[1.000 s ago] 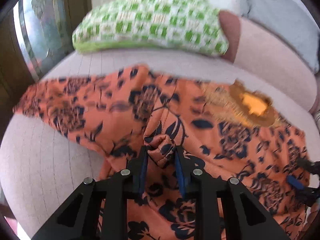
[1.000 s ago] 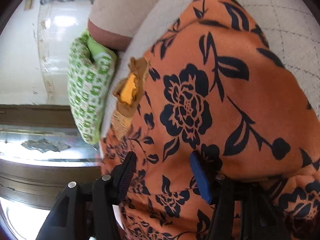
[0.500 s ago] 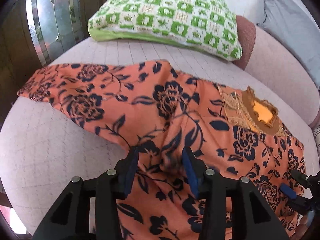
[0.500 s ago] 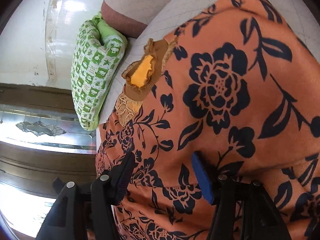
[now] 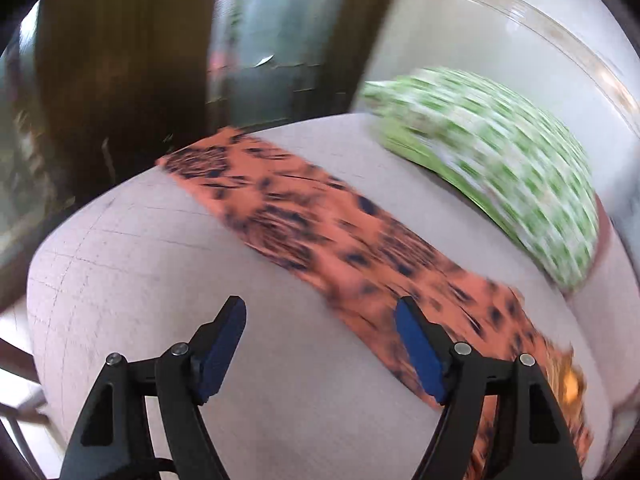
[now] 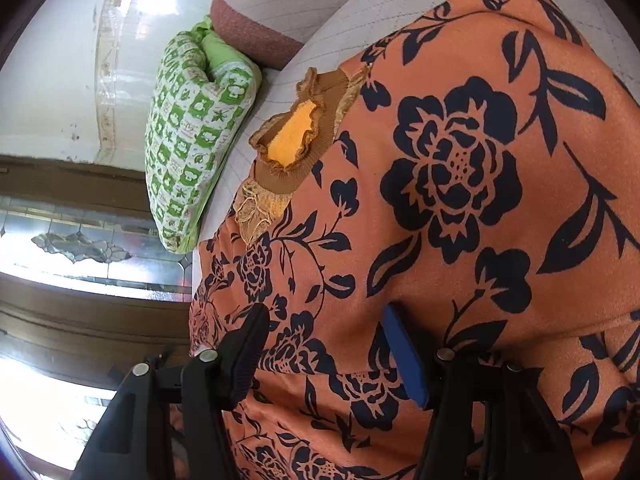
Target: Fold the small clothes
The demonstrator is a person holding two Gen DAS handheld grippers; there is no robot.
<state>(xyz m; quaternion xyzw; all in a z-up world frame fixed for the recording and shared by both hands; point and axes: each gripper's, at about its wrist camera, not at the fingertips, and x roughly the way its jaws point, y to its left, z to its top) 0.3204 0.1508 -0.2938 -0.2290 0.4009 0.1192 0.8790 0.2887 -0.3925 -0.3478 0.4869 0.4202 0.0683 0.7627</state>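
An orange garment with dark navy flowers point(image 6: 460, 168) lies spread on a pale sofa seat point(image 5: 140, 272). Its brown ruffled collar point(image 6: 296, 136) with a yellow lining faces the green pillow. In the blurred left wrist view, one long sleeve point(image 5: 320, 232) runs diagonally across the seat. My left gripper point(image 5: 320, 308) hovers over bare cushion just in front of that sleeve; its jaws are opening and nothing is between them. My right gripper point(image 6: 324, 316) stands open low over the garment's body, with flat cloth showing between its fingers.
A green-and-white checked pillow point(image 5: 500, 168) lies at the back of the seat, beyond the sleeve. The sofa's padded arm point(image 6: 256, 36) rises behind it. Dark wooden frames with patterned glass point(image 6: 80, 244) stand past the seat's rounded edge.
My left gripper released the pinched fold of cloth, opened wide and swung sideways off the garment's body to the bare cushion by the sleeve, rolling as it went. The right gripper barely shifted.
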